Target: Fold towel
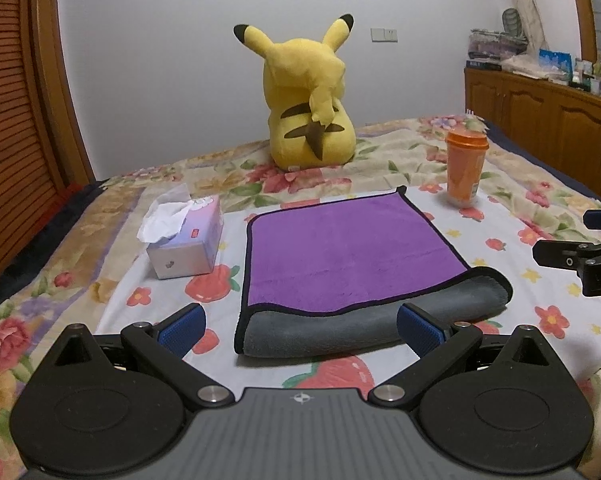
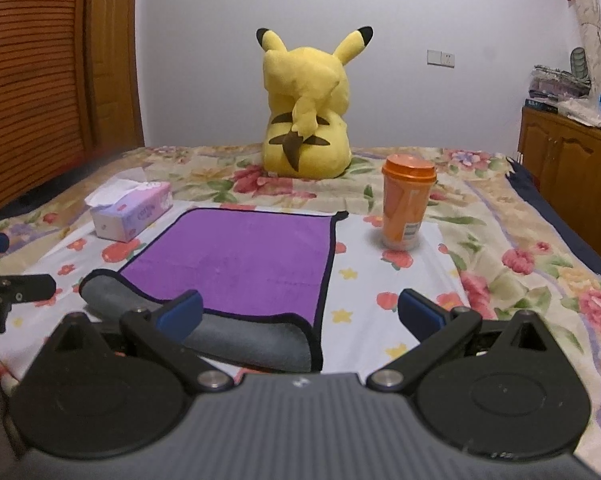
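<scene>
A purple towel [image 1: 348, 248] with a black hem and grey underside lies on the floral bed sheet [image 1: 540, 312]; its near edge is folded back, showing a grey band [image 1: 340, 328]. It also shows in the right wrist view [image 2: 240, 260]. My left gripper [image 1: 300, 328] is open and empty, just in front of the towel's near edge. My right gripper [image 2: 300, 314] is open and empty, over the towel's near right corner. The right gripper also shows at the right edge of the left wrist view [image 1: 580, 260].
A tissue box [image 1: 188, 236] stands left of the towel. An orange lidded cup [image 1: 465, 164] stands at the far right of it. A yellow plush toy [image 1: 308, 100] sits behind. A wooden cabinet [image 1: 560, 124] runs along the right; a wooden door [image 1: 16, 120] is on the left.
</scene>
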Action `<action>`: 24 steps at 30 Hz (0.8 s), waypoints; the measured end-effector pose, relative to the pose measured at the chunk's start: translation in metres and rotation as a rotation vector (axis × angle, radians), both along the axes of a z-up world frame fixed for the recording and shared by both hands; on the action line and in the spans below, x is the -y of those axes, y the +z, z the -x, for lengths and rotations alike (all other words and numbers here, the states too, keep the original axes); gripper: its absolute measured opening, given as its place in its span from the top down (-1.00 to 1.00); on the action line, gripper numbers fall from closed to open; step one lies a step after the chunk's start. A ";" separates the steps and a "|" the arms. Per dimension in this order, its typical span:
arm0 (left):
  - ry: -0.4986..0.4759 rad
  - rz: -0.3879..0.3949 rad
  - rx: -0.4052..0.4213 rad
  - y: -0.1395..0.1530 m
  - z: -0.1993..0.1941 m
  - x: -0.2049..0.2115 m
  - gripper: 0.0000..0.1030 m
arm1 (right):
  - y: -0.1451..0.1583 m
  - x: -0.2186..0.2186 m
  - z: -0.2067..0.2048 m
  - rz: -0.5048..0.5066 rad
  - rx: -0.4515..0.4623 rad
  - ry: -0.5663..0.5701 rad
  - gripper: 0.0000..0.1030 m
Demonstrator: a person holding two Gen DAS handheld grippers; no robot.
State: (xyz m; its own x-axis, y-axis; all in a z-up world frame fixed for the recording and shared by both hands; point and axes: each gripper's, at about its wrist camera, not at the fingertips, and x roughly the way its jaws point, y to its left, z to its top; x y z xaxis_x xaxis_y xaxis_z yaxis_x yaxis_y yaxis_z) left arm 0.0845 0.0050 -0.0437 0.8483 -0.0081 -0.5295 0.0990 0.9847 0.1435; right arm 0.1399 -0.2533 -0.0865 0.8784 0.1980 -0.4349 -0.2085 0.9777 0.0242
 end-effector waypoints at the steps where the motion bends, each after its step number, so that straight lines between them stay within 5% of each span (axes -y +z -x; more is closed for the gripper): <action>1: -0.001 0.001 -0.006 -0.002 -0.001 -0.001 -1.00 | -0.001 0.000 -0.003 0.001 -0.005 0.001 -1.00; 24: -0.016 0.003 -0.104 -0.026 -0.065 -0.028 -0.86 | -0.023 -0.015 -0.049 0.027 -0.096 0.070 -1.00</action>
